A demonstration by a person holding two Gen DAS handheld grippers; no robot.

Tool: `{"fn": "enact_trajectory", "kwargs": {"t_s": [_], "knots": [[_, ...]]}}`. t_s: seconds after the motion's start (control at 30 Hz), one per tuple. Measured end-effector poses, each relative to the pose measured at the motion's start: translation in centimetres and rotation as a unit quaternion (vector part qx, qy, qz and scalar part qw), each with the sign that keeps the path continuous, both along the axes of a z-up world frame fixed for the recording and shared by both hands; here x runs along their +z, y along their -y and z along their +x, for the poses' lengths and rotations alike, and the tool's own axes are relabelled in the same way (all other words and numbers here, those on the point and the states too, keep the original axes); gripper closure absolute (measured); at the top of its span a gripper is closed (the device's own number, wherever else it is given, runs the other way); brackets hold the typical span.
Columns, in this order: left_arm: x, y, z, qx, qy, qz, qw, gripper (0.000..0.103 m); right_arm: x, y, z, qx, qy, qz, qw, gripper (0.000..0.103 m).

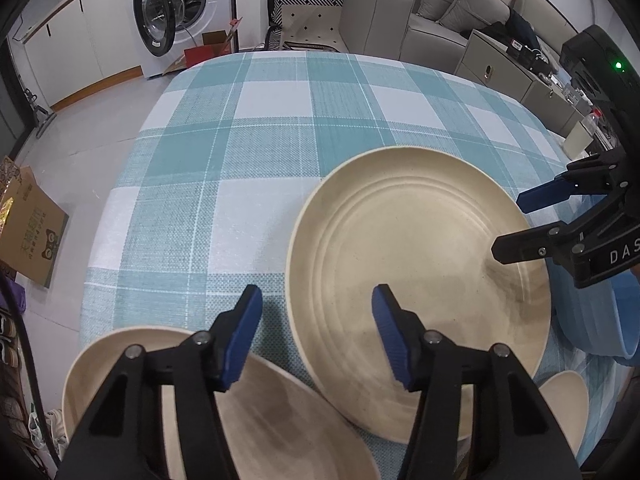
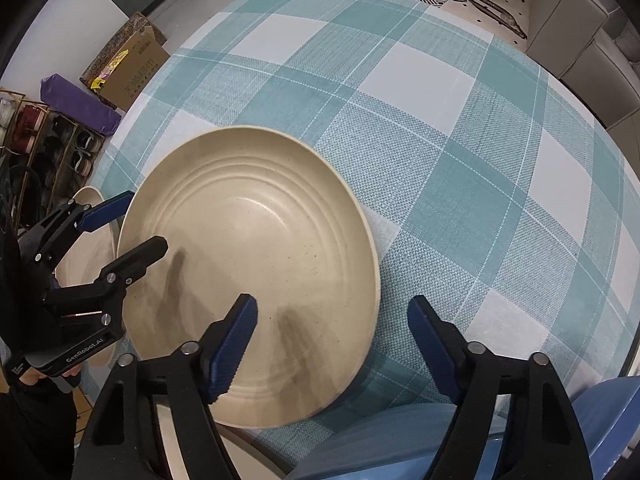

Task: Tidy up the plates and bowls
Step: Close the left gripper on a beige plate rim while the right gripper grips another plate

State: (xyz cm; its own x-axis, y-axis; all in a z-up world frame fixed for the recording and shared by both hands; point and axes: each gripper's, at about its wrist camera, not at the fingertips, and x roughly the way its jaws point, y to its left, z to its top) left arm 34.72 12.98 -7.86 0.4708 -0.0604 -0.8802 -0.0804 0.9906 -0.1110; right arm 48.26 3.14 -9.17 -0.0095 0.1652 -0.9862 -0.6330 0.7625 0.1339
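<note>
The table (image 1: 280,120), under a teal check cloth, carries the crockery along its near edge; the large cream plate (image 1: 416,264) lies flat there, bracketed on both sides for what looks like a two-handed lift; the left gripper (image 1: 316,320) straddles its left rim, jaws apart, gripping nothing; the right gripper (image 2: 332,332) straddles its right rim, likewise released.

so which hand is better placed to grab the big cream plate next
Left, probably. The left tongs already straddle the big cream plate's near-left rim, one finger inside, one outside over the tablecloth. The right tongs also bracket a rim, but stand wider and sit over the blue dish.
</note>
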Motion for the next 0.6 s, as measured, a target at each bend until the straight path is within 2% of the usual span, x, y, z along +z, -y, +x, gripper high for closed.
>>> {"fn": "enact_trajectory", "kwargs": {"t_s": [0.23, 0.6], "knots": [[-0.3, 0.0, 0.2, -0.002, -0.006, -0.013, 0.9999, 0.06, -0.9, -1.1, -0.7, 0.008, -0.01, -0.016, 1.0, 0.032], [-0.4, -0.5, 0.3, 0.01, -0.01, -0.039, 0.9992, 0.072, -1.3, -0.9, -0.9, 0.006, -0.014, -0.02, 1.0, 0.052]]}}
